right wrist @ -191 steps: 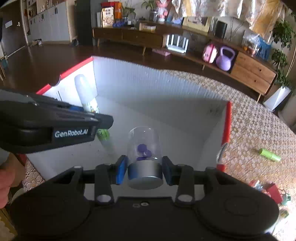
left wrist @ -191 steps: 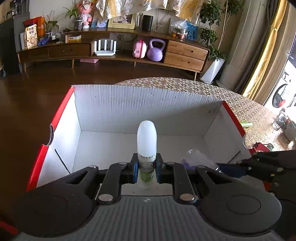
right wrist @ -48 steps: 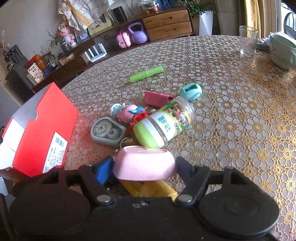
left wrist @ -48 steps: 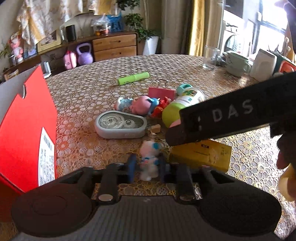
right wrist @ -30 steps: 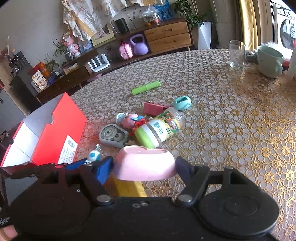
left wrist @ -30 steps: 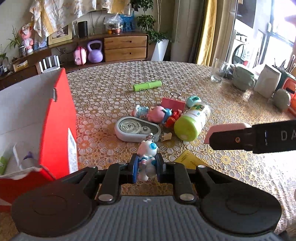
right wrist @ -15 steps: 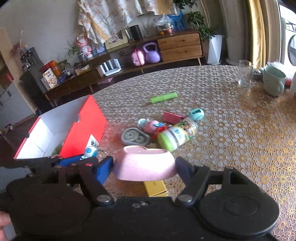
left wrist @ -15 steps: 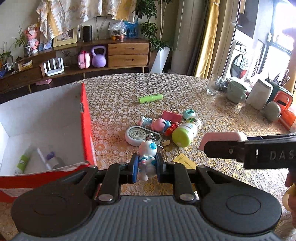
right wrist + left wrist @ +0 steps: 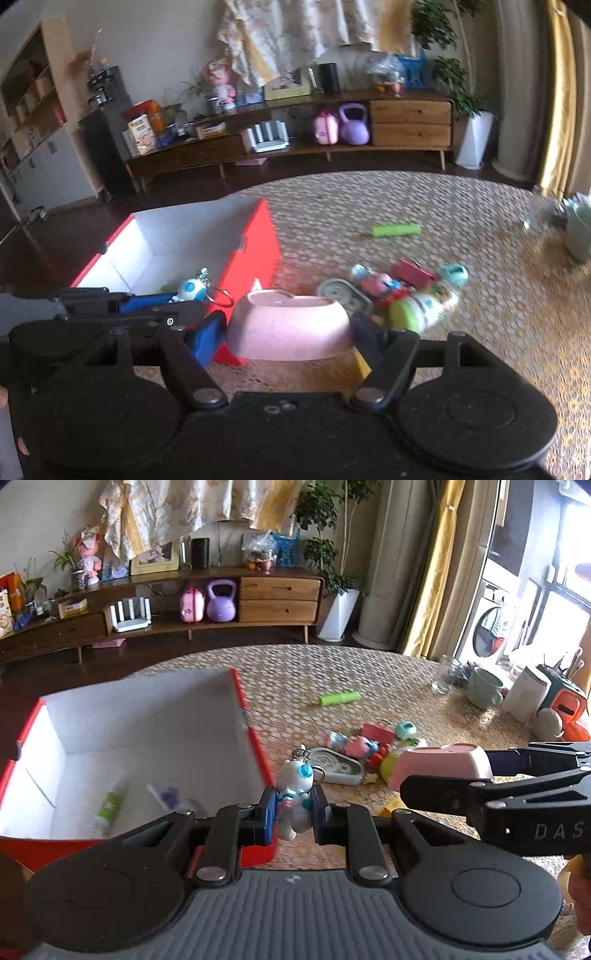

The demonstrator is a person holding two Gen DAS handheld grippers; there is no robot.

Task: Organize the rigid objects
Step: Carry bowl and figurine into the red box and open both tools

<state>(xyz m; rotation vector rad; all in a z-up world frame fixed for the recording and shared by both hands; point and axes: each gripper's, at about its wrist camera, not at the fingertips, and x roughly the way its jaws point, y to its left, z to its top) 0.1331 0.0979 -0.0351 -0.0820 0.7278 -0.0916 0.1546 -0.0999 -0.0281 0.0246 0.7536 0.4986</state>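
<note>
The task looks partly done. The red box [image 9: 258, 746], at the left of the left wrist view, already holds a green-labelled tube [image 9: 107, 806] and a clear item with purple pieces [image 9: 166, 795]. The left gripper [image 9: 294, 814] has its jaws clamped on a small white-and-blue figure keychain [image 9: 295, 794], held at the box's right wall. The right gripper [image 9: 288, 330] has its jaws clamped on a pink bowl [image 9: 288, 328], low in the frame just right of the box. Left on the worktop [image 9: 480, 295]: a green stick [image 9: 395, 230], a grey oval case [image 9: 343, 293], a pink pig toy [image 9: 376, 284], a green-capped bottle [image 9: 424, 306], a red case [image 9: 413, 271] and a teal piece [image 9: 454, 273].
</note>
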